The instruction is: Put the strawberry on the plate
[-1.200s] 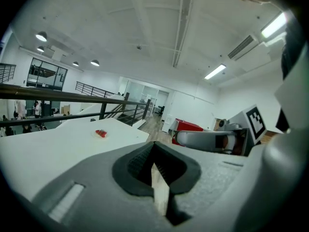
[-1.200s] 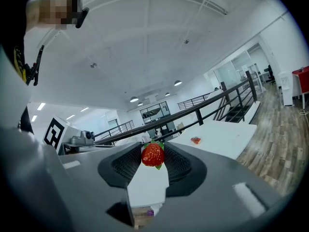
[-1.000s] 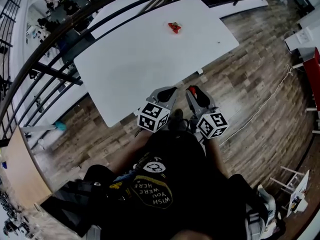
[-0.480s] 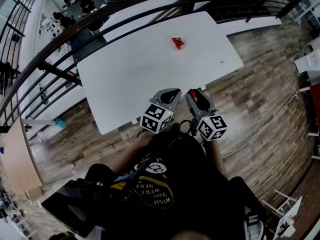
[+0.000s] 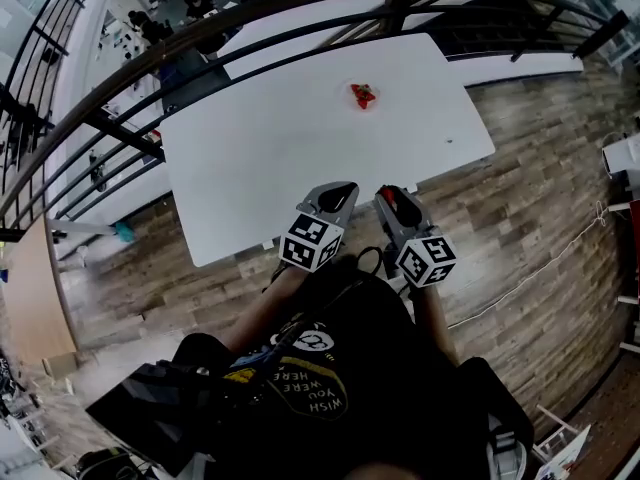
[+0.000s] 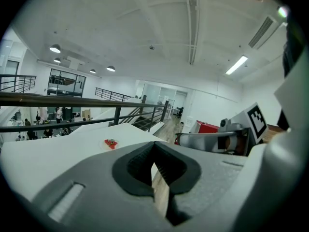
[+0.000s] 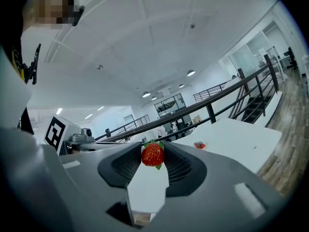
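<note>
A small plate [image 5: 364, 95] with red strawberry pieces sits at the far side of the white table [image 5: 270, 148]; it also shows as plate [image 6: 111, 143] and plate [image 7: 199, 145]. My right gripper [image 5: 390, 190] hangs at the table's near edge, shut on a red strawberry [image 7: 152, 154] with green leaves, pinched between its jaw tips. The right gripper [image 7: 153, 156] points toward the plate from well short of it. My left gripper [image 5: 342, 192] is beside it, and the left gripper [image 6: 153, 164] has its jaws together with nothing in them.
A black railing [image 5: 200, 48] curves behind the table's far and left sides. Wooden floor [image 5: 520, 208] surrounds the table, with a white cable [image 5: 560, 258] on it at the right. A small dark speck [image 5: 448, 140] marks the table's right corner.
The head view has shifted, so table and plate sit lower in the frame. Both grippers stay side by side at the near edge; the right one keeps its strawberry.
</note>
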`<action>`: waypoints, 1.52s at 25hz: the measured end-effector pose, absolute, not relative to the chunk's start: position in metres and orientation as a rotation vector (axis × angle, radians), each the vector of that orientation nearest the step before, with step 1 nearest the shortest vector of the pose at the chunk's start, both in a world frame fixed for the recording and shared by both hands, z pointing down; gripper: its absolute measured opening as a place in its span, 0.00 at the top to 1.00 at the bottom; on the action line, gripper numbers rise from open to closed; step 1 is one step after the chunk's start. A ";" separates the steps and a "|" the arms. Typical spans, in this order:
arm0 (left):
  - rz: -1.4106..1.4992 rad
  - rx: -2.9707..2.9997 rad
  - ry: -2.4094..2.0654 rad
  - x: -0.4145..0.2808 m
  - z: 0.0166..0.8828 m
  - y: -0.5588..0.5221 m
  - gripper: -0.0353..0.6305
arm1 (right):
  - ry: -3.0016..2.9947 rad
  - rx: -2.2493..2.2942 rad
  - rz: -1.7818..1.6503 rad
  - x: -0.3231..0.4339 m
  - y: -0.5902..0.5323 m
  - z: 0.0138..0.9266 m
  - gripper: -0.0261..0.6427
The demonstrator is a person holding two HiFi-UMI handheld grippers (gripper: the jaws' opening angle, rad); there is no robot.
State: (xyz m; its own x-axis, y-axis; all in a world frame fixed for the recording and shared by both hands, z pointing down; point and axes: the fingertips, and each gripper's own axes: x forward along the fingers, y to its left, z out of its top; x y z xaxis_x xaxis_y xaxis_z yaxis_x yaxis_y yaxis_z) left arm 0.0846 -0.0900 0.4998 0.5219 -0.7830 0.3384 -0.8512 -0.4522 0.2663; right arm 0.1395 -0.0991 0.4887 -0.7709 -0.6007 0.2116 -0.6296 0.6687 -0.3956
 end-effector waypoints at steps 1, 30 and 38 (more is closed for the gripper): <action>0.231 2.363 -1.343 0.083 0.500 -0.092 0.94 | -2.812 1.040 0.709 0.138 -0.102 0.489 0.74; 0.188 2.304 -1.295 0.010 0.518 -0.170 0.94 | -2.700 1.114 0.744 0.087 -0.178 0.508 0.74; 0.182 2.295 -1.349 0.029 0.511 -0.202 0.94 | -2.725 1.017 0.739 0.098 -0.209 0.507 0.74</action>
State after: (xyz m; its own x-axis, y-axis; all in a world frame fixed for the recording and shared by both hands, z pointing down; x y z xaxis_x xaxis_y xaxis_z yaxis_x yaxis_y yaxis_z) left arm 0.0286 -0.2016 0.5108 0.5080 -0.7909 0.3412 -0.8530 -0.4067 0.3270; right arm 0.0979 -0.2087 0.5066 -0.7617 -0.5779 0.2929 -0.6467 0.6509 -0.3976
